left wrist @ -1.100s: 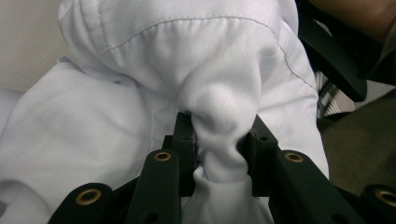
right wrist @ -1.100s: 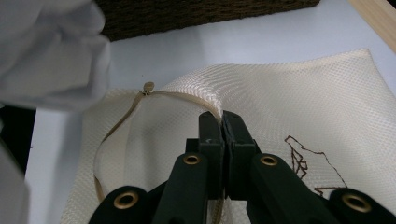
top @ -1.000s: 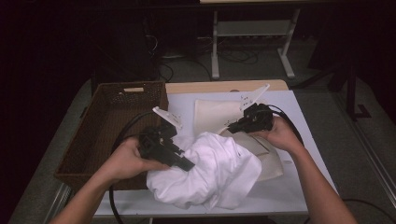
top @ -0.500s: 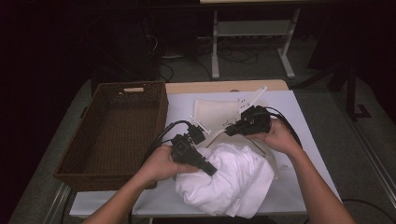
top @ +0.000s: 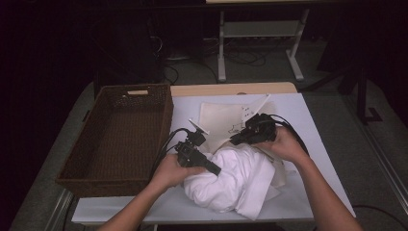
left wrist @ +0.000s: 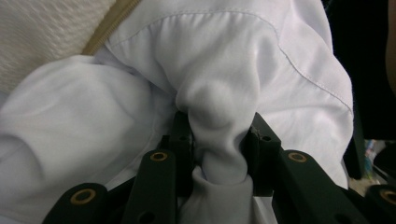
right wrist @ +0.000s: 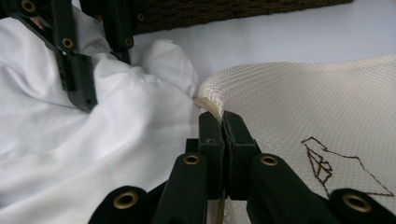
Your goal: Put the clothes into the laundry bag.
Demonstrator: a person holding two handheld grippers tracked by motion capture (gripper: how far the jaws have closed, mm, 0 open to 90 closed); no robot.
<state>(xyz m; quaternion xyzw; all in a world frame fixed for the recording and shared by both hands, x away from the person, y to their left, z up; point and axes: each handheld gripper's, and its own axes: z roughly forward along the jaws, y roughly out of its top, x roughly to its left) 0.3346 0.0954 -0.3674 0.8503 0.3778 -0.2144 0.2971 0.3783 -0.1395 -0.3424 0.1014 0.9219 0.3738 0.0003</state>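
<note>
White cloth — a bunched white garment [top: 238, 180] — lies heaped at the near middle of the tabletop [top: 312, 125], partly over a cream woven bag [top: 221, 120]. The left tool [top: 215, 169] is clamped on a gathered fold of the garment, entering it from the left. The right tool [top: 234, 140] is pinched shut on the bag's edge, just beyond the heap. The wicker basket [top: 115, 139] stands left of both — on the left tool's side, so the garment's likeliest way off the bag is leftward.
</note>
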